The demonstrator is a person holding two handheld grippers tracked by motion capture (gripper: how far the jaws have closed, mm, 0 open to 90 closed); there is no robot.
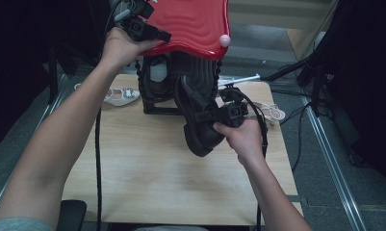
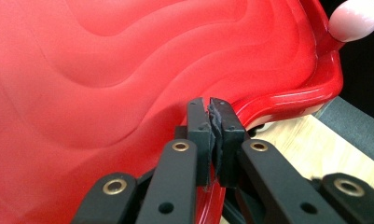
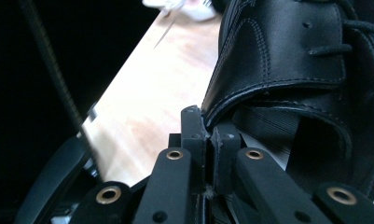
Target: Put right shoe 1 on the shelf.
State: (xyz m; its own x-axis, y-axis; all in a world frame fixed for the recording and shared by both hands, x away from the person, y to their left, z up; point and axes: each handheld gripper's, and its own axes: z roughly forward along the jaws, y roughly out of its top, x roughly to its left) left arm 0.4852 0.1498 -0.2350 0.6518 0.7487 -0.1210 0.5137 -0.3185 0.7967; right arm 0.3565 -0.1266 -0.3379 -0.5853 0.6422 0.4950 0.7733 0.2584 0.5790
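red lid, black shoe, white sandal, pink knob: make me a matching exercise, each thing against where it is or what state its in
Things:
1. red lid
2. black shoe
3. white sandal
4. pink knob

Places or states:
A. lying on the wooden table, at its far left edge
B. pinched at its heel collar by the right gripper
C. sticking out at the corner of the lid
D. held up at its rim by the left gripper

Pairs: 1-D, 2-B, 3-A, 4-C
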